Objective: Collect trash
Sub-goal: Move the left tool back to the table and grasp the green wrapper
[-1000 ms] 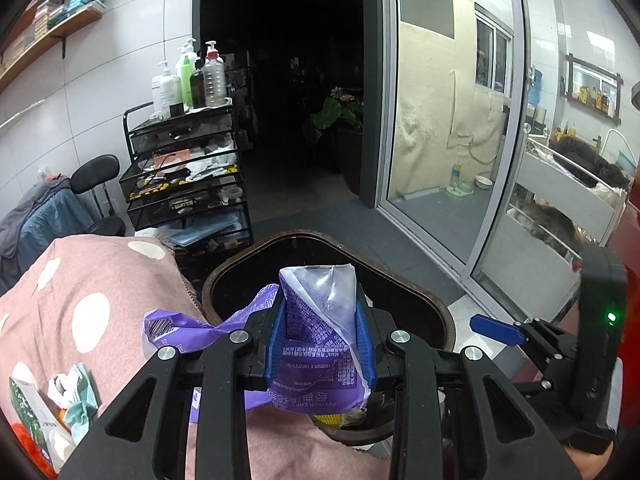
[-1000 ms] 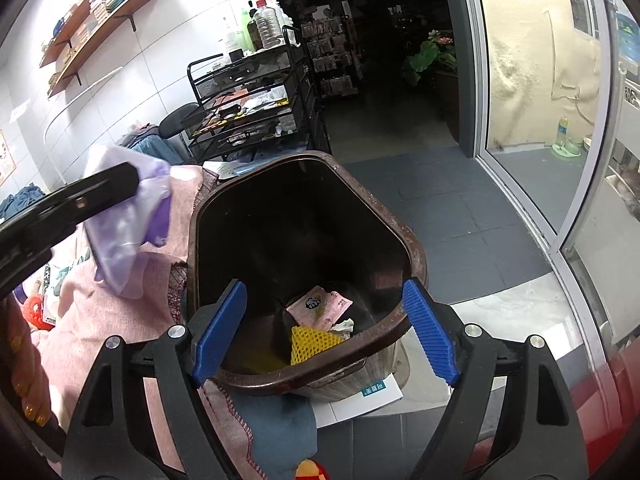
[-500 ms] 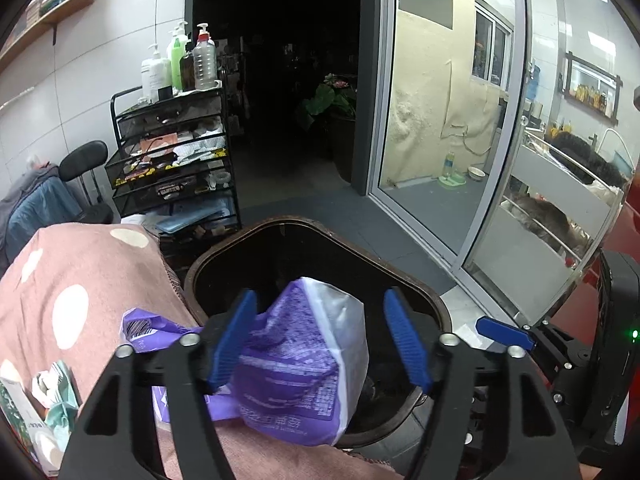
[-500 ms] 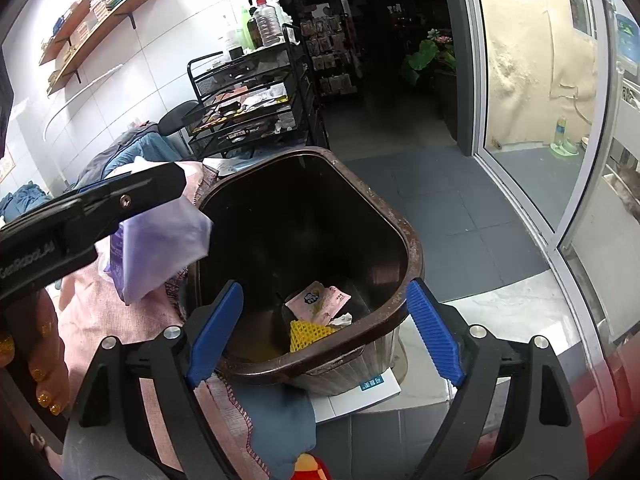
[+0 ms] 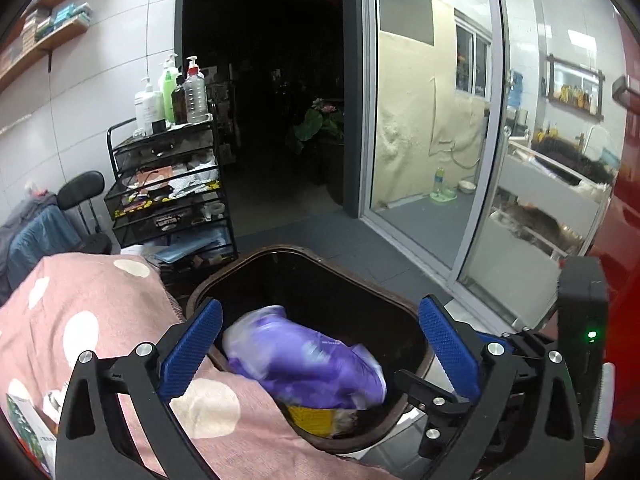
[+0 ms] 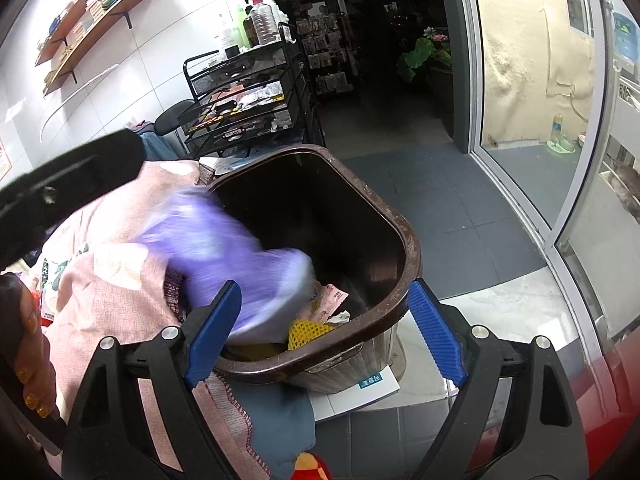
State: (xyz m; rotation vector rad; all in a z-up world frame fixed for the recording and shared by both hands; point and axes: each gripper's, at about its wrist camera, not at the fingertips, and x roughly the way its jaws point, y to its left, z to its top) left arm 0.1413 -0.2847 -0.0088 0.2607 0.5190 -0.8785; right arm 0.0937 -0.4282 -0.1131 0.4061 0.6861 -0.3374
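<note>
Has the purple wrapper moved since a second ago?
Yes. The purple wrapper has left the left gripper, now open, and dropped down past the brown bin's rim into it, blurred with motion.

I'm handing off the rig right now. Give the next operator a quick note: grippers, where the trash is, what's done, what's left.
Left gripper: open, empty, over the bin.
Right gripper: open, empty, at the bin's near rim.
Purple bag: blurred, free of both grippers, partly inside the bin above a yellow net and pink wrapper.
Done: bag let go at the bin.
Left: check it settles inside; more litter seems to lie on the pink cloth at far left.
</note>
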